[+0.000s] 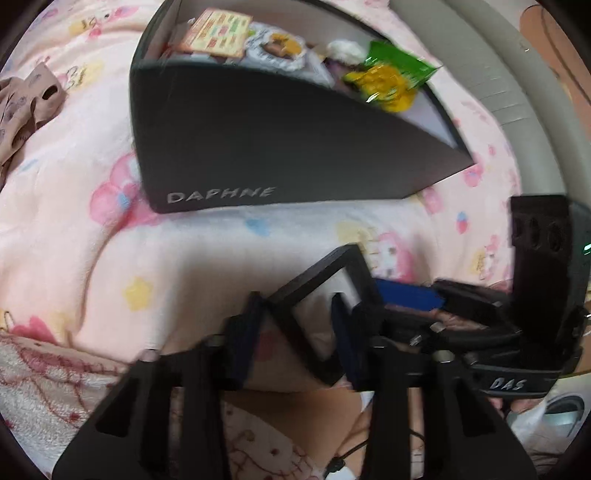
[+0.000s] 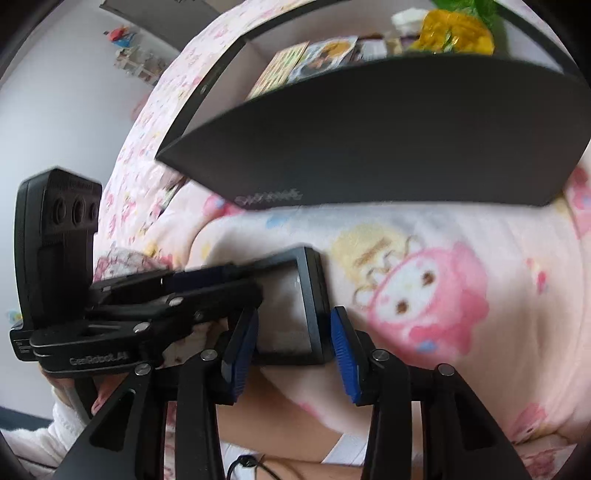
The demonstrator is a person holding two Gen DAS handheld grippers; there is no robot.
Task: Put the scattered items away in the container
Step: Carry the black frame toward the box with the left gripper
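- Two grippers meet at one small black picture frame (image 1: 312, 272), which lies flat on a pink cartoon-print blanket (image 1: 110, 240), in front of the box and outside it.
- Far left in the left wrist view, a crumpled brown patterned cloth (image 1: 26, 107) lies on the blanket, well apart from the frame.
- Next comes the black box (image 1: 258, 147) lettered DAPHNE, open at the top. Inside, from left to right, are a colourful sticker sheet (image 1: 218, 33), some blurred small items, and a green and yellow packet (image 1: 391, 77) against the right end.
- The left gripper (image 1: 295, 301) points steeply down; its narrow-set pads press on a corner of the frame, gripping it.
- The right gripper (image 2: 295, 314) comes at the frame's opposite side. Its jaws stand wide and straddle the frame's near corner, the right-hand blue pad (image 2: 345, 354) just beside the frame's edge, not clamped.
- Below both grippers, part of the person's sleeve shows.
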